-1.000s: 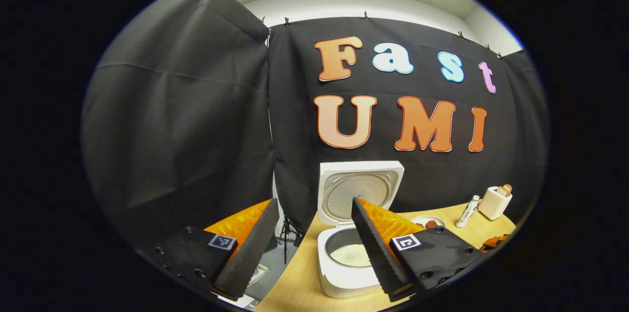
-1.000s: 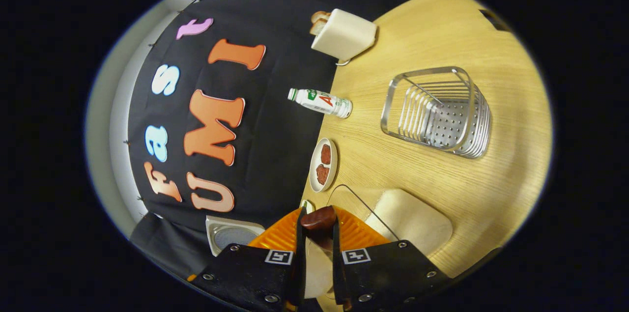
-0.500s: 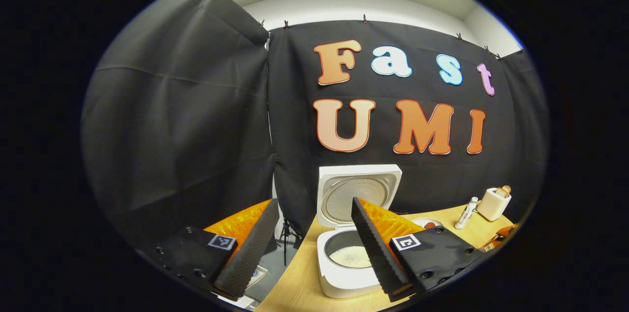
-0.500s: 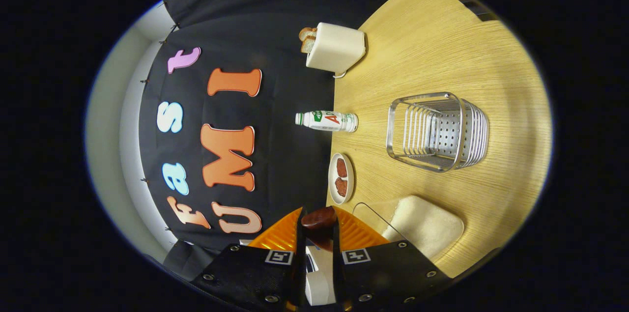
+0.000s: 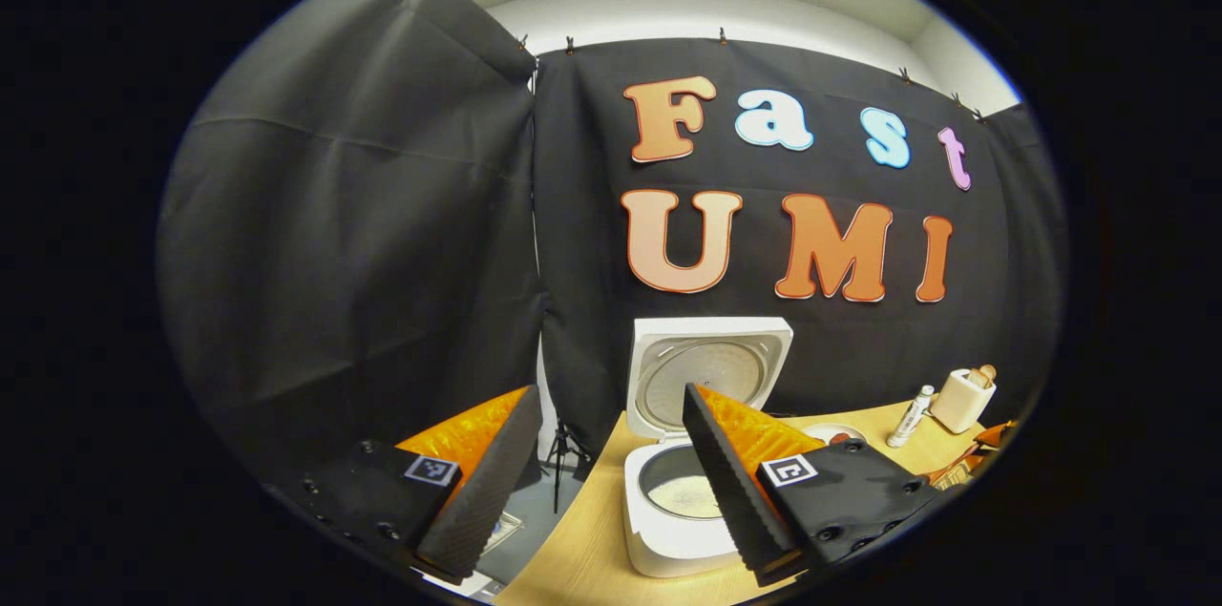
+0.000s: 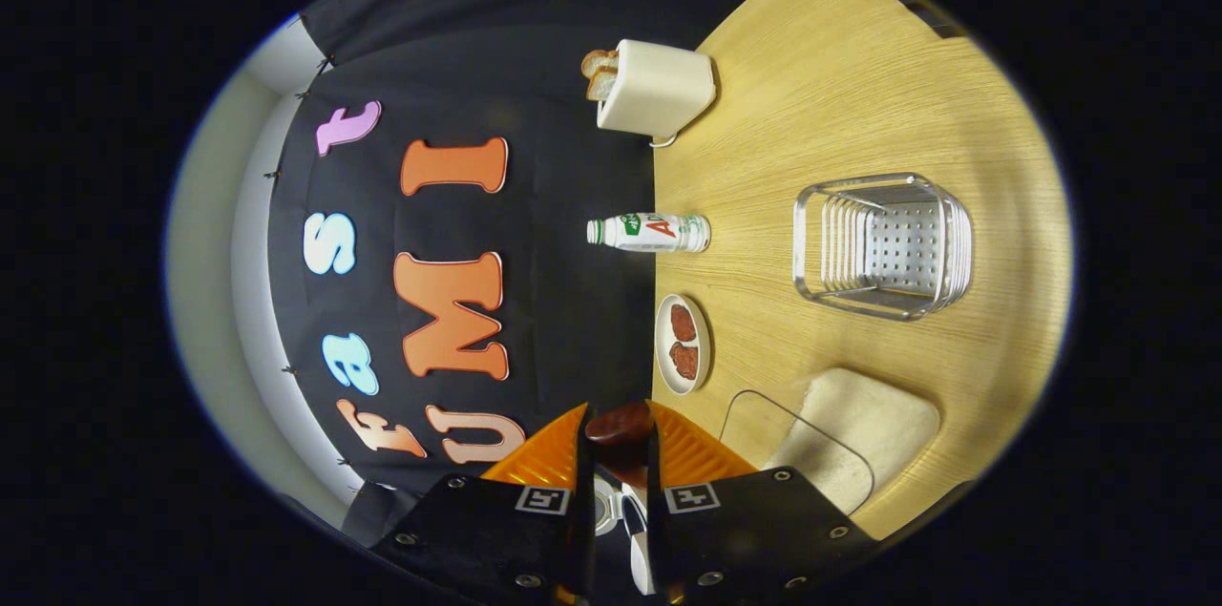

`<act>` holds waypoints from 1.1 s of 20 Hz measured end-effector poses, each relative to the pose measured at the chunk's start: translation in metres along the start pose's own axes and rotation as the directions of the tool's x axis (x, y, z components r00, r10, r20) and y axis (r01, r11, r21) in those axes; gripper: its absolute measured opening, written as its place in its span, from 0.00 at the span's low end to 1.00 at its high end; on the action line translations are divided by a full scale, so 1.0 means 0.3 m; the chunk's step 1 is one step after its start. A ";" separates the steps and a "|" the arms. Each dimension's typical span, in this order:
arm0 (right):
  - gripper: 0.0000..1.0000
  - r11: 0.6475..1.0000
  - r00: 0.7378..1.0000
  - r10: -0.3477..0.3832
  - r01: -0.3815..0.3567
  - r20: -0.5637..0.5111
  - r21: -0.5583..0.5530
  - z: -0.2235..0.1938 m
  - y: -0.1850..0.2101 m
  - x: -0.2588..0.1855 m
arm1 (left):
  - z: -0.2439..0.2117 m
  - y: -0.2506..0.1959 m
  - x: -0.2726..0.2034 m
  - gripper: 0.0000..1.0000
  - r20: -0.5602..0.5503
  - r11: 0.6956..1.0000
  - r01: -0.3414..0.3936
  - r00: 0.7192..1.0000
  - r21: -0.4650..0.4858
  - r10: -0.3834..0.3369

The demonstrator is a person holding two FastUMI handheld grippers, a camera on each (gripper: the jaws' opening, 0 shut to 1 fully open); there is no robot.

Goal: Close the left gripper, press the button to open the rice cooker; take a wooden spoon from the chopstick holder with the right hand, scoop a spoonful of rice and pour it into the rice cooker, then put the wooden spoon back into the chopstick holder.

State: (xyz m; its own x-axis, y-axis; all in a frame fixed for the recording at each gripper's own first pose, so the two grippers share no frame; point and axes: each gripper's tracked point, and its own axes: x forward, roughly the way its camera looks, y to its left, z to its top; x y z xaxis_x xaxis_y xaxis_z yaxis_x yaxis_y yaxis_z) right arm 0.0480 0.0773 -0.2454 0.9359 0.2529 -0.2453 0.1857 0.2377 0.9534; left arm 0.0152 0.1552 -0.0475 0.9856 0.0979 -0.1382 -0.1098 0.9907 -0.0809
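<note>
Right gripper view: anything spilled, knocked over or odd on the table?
Nothing stands out. The table shows no loose rice; the rice container, metal chopstick holder, bottle, plate and toaster all stand upright on it. The right gripper is shut on the wooden spoon. In the left gripper view, the rice cooker is open.

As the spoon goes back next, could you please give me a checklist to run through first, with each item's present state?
1. Right gripper shut on the wooden spoon: ok.
2. Chopstick holder upright with room inside: ok.
3. Rice cooker lid open, rice in the pot: ok.
4. Spoon's bowl emptied: cannot tell.
5. Left gripper open, holding nothing: ok.
</note>
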 end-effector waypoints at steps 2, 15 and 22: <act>0.22 1.000 1.000 0.018 -0.018 -0.018 -0.019 -0.031 0.066 0.034 | -0.009 0.006 0.008 1.00 -0.005 1.000 0.002 1.000 -0.011 -0.003; 0.22 0.990 0.975 0.099 -0.118 -0.199 -0.083 -0.443 0.378 0.305 | -0.037 0.093 0.003 1.00 -0.015 0.999 -0.001 1.000 -0.040 0.000; 0.22 0.967 0.955 0.088 -0.150 -0.283 -0.207 -0.705 0.437 0.438 | -0.058 0.102 0.006 1.00 -0.026 0.998 0.023 0.999 -0.051 -0.025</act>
State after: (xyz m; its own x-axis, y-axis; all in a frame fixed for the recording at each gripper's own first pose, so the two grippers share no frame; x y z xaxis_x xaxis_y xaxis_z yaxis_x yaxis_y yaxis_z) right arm 0.1321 0.3402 -0.1896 0.8255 0.5276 -0.2003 -0.0227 0.3857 0.9224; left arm 0.0113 0.1841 -0.0673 0.9843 0.0711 -0.1614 -0.0933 0.9865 -0.1342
